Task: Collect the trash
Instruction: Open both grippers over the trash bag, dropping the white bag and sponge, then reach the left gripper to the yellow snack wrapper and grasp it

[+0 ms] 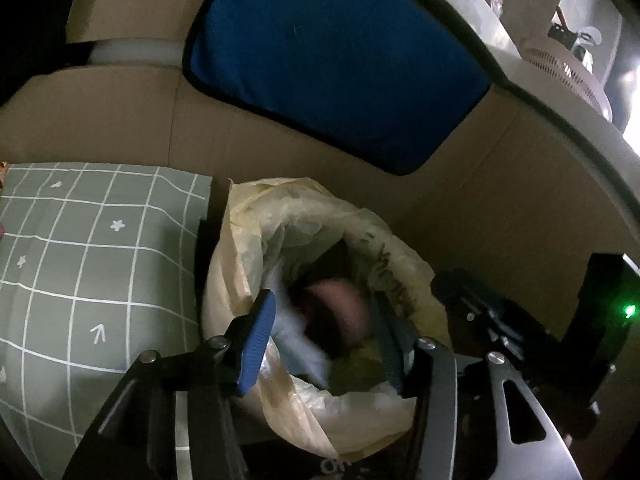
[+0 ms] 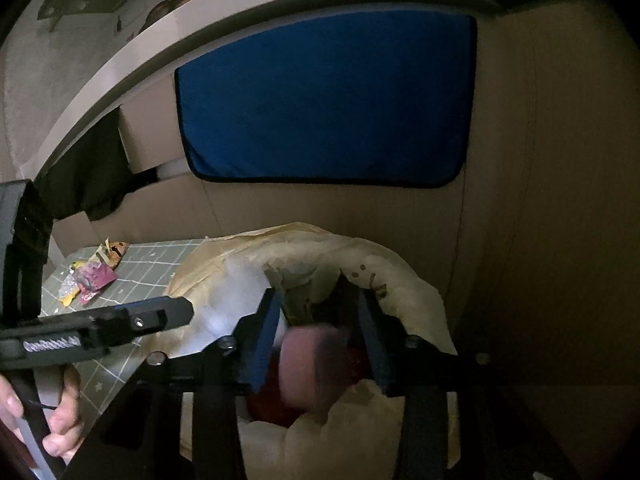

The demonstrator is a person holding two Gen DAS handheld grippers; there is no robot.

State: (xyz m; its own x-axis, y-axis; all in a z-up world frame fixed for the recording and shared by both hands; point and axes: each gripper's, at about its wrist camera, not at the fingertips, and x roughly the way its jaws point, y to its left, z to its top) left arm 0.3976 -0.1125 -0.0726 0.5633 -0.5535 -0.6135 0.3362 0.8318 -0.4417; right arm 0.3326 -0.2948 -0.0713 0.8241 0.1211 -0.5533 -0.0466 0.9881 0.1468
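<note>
A cream plastic trash bag (image 1: pixel 248 240) (image 2: pixel 224 264) stands open beside a grey-green checked mat (image 1: pixel 80 260). My left gripper (image 1: pixel 324 340) hangs over the bag's mouth, jaws apart, with a blurred white-blue wrapper (image 1: pixel 296 344) loose between its fingers. My right gripper (image 2: pixel 320 336) is over the same opening, also open. A blurred pink item (image 2: pixel 316 364) (image 1: pixel 340 308) sits between its pads above red trash in the bag, and I cannot see the pads pressing it. Several coloured wrappers (image 2: pixel 96 276) lie on the mat's far left.
A cardboard wall (image 1: pixel 500 200) stands close behind and right of the bag, with a blue cushion (image 1: pixel 332 60) (image 2: pixel 328 96) leaning on it. A person's hand (image 2: pixel 60 420) holds the left gripper's handle. A pink fan (image 1: pixel 560 68) sits on the ledge above.
</note>
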